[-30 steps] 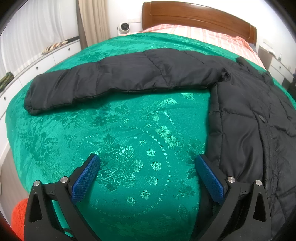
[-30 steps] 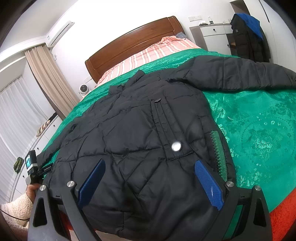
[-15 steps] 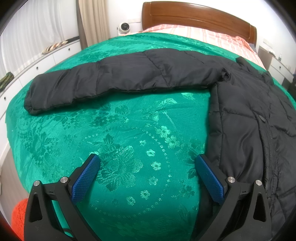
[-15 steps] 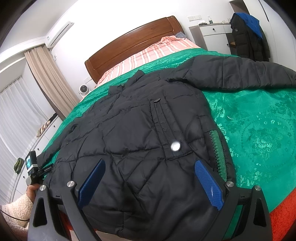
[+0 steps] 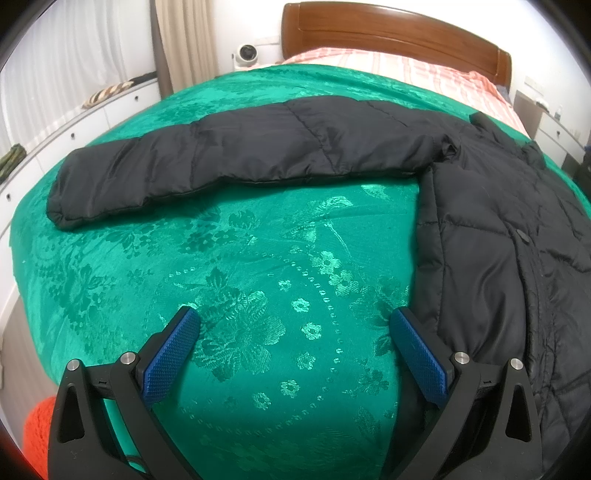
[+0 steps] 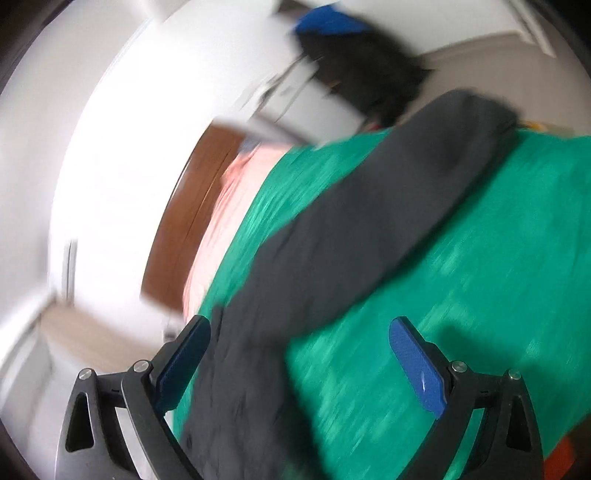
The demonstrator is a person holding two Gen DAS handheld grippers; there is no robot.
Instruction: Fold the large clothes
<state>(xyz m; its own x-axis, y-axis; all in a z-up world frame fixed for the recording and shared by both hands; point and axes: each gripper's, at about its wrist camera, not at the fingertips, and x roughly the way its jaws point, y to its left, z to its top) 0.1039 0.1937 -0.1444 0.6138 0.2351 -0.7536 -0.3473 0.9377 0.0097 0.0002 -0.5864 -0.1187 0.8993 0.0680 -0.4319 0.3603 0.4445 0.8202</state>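
Note:
A black puffer jacket lies flat on a green patterned bedspread. Its left sleeve stretches straight out to the left. My left gripper is open and empty, low over the bedspread just left of the jacket's body. The right wrist view is blurred and tilted. It shows the jacket's other sleeve running up to the right across the bedspread. My right gripper is open and empty, near where that sleeve joins the body.
A wooden headboard and striped pink bedding are at the far end. White drawers line the left wall. A dark coat with a blue hood hangs beyond the right side of the bed.
My right gripper has swung fast to the right and rolled, from over the jacket's front to over its right sleeve. My left gripper has not moved.

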